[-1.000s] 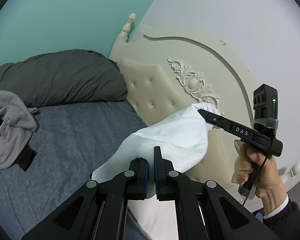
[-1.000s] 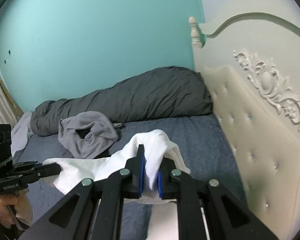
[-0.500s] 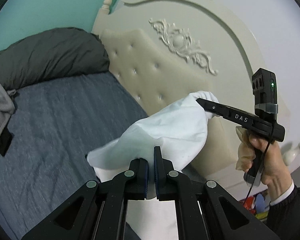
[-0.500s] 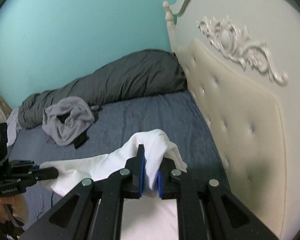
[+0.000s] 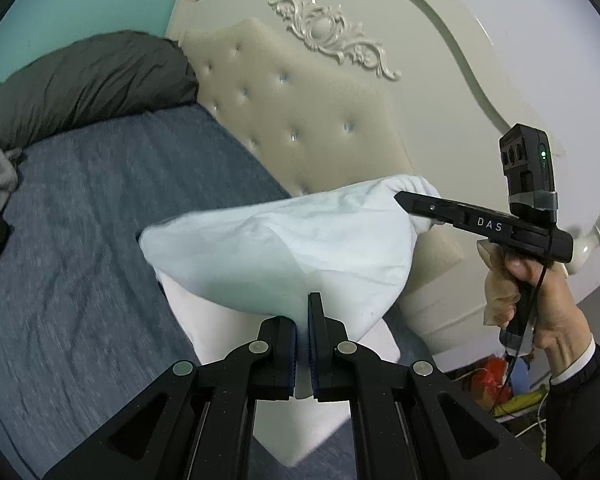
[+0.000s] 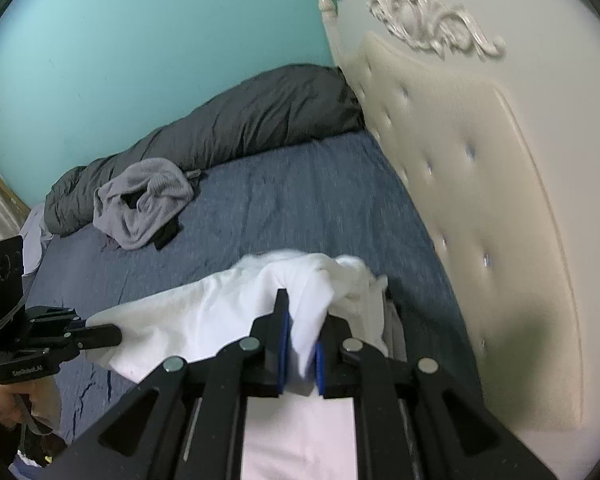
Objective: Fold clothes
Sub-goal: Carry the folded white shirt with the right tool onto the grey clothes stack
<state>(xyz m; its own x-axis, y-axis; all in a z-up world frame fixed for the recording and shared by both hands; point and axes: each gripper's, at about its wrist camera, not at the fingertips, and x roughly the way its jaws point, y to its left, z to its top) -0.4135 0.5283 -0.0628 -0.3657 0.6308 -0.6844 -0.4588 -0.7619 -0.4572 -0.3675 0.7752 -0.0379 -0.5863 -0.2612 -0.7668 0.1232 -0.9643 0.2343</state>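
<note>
Broadly, a bed with a blue cover fills both views, with a cream tufted headboard at its end and a dark grey duvet rolled along the teal wall. A grey garment lies crumpled near the duvet. Over the cover by the headboard a white garment hangs stretched between the two tongs. The left gripper pinches one edge; the right gripper is clamped on the other.
</note>
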